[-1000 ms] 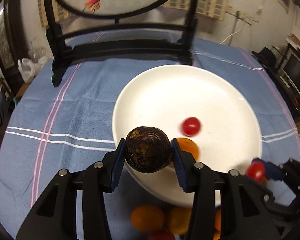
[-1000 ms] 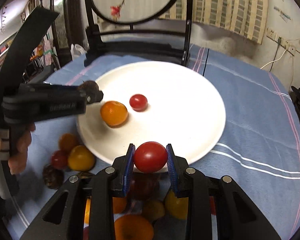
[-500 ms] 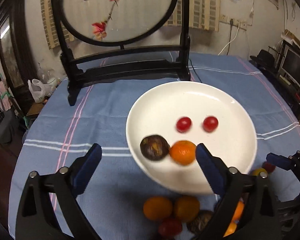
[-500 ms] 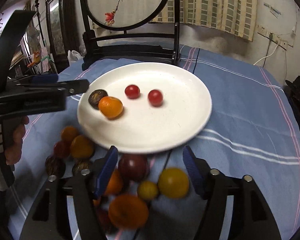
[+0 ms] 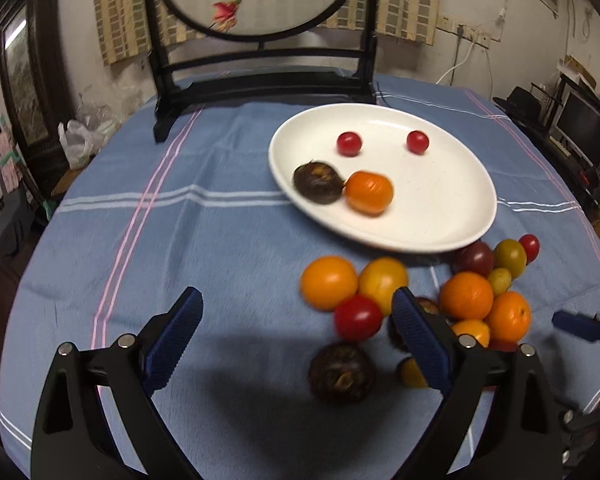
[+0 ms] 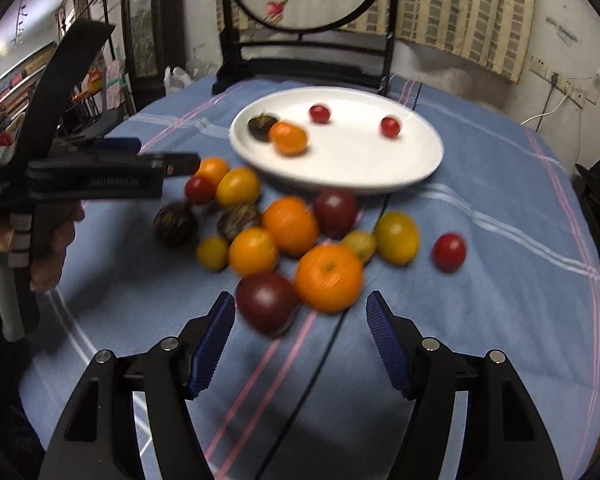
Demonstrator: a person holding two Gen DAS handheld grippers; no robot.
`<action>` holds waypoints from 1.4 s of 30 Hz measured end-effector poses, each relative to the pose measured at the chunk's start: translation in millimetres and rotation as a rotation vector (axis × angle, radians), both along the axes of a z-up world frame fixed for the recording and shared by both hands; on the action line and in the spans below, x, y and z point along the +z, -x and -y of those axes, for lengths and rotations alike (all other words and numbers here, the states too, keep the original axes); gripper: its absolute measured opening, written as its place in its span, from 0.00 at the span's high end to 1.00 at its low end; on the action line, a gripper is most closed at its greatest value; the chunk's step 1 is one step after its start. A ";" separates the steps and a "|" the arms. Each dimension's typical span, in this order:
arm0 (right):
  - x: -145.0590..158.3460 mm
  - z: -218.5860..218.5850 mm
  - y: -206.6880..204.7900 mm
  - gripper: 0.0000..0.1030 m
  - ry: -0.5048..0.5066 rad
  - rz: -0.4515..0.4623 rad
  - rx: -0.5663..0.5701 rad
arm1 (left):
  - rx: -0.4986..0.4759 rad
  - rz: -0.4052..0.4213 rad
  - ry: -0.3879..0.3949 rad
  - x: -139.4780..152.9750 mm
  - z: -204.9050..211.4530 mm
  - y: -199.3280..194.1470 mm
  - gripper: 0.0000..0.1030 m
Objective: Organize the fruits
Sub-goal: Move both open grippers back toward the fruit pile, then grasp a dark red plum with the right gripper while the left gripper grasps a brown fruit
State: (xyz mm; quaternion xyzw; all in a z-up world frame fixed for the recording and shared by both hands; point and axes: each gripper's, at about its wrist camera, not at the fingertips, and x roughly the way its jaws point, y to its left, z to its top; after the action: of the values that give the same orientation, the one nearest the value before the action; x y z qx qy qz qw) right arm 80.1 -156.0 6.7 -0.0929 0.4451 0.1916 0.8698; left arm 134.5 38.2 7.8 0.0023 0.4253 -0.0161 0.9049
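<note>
Both tongs gape wide and carry nothing above the fruit on the table.

Left tongs (image 5: pixel 296 334) hang over blue cloth with a dark wrinkled fruit (image 5: pixel 342 372) and a red tomato (image 5: pixel 358 317) between their blue pads; right tongs (image 6: pixel 300 344) face a dark red fruit (image 6: pixel 267 303) and a big orange (image 6: pixel 329 278) at 12 o'clock. On the white plate (image 5: pixel 440 216) sit two red cherry tomatoes (image 5: pixel 349 144), one orange fruit (image 5: pixel 369 193) and one dark brown fruit (image 5: pixel 318 182), touching. Loose heap (image 6: pixel 288 224) of orange, yellow and red fruit crowds the plate's near rim at 6 o'clock. A black framed screen (image 5: pixel 260 60) stands behind the plate.
</note>
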 end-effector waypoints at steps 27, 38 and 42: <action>-28.5 -18.4 3.0 0.62 -0.044 -0.070 -0.103 | -0.074 -0.074 0.049 -29.0 -3.0 3.2 0.09; -20.8 0.2 13.9 0.62 -0.092 -0.053 -0.123 | -0.114 -0.141 -0.012 -48.3 10.4 0.7 0.18; -19.0 1.2 17.1 0.62 -0.093 -0.048 -0.126 | -0.162 -0.091 -0.040 -47.0 20.4 9.7 0.39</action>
State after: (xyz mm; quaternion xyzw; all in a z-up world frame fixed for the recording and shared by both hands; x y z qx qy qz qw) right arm 63.0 -157.2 -12.2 -0.0195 0.4616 0.1592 0.8724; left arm 124.9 17.9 -39.2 0.0541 0.4647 -0.0811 0.8801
